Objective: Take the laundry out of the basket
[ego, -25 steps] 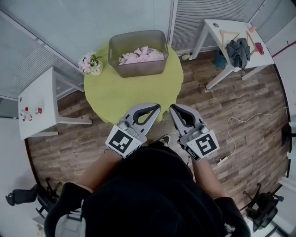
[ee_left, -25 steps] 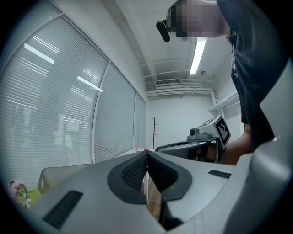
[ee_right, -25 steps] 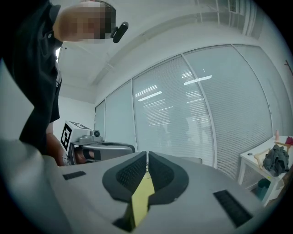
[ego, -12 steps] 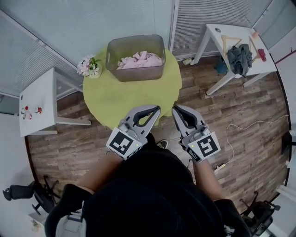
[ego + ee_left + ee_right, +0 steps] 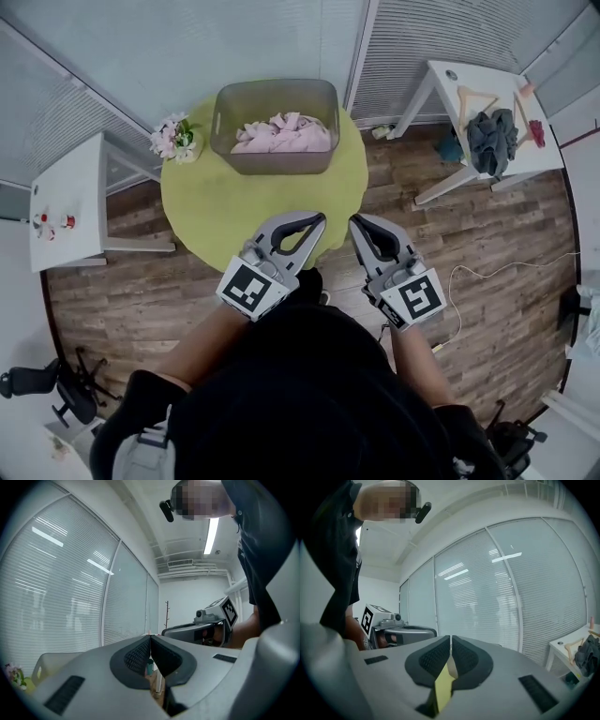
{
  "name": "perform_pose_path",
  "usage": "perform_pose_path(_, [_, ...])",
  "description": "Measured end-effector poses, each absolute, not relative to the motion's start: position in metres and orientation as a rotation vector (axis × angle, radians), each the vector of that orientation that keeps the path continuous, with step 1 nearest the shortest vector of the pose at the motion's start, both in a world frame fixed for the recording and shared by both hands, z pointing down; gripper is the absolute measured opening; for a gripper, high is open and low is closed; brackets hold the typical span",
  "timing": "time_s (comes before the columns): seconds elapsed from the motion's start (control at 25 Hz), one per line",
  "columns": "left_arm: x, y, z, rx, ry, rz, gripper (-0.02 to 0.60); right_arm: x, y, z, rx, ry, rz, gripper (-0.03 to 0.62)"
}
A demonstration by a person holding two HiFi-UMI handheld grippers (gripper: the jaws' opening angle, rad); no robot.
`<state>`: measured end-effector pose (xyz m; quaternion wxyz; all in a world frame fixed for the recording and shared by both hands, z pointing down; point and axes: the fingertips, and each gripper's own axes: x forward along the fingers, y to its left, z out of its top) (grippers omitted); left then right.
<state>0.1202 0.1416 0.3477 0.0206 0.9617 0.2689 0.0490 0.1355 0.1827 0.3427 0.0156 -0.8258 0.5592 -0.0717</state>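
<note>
A grey plastic basket (image 5: 272, 98) stands at the far side of a round yellow-green table (image 5: 234, 197). Pink laundry (image 5: 281, 136) lies crumpled inside it. My left gripper (image 5: 319, 220) hangs over the table's near edge, jaws shut with nothing between them. My right gripper (image 5: 354, 223) is beside it, just off the table's edge above the wooden floor, shut and empty too. Both point toward the basket and are well short of it. In the left gripper view the basket's pale rim (image 5: 56, 660) shows low at the left, with the right gripper's body (image 5: 206, 625) alongside.
A small pot of pink flowers (image 5: 175, 141) stands at the table's left rim. A white side table (image 5: 70, 202) is at the left. Another white table (image 5: 483, 98) at the right carries hangers and dark clothing. A white cable (image 5: 497, 272) trails over the floor at the right.
The view has shifted: the table and basket sit slightly further left and closer in the frame. Both grippers stay shut and side by side.
</note>
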Motion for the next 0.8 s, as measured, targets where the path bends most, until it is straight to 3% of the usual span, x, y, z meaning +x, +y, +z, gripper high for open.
perform_pose_path(0.8, [0.217,0.02,0.379,2.953,0.563,0.196,0.011,0.236,0.052,0.377,-2.446,2.035,-0.408,0.034])
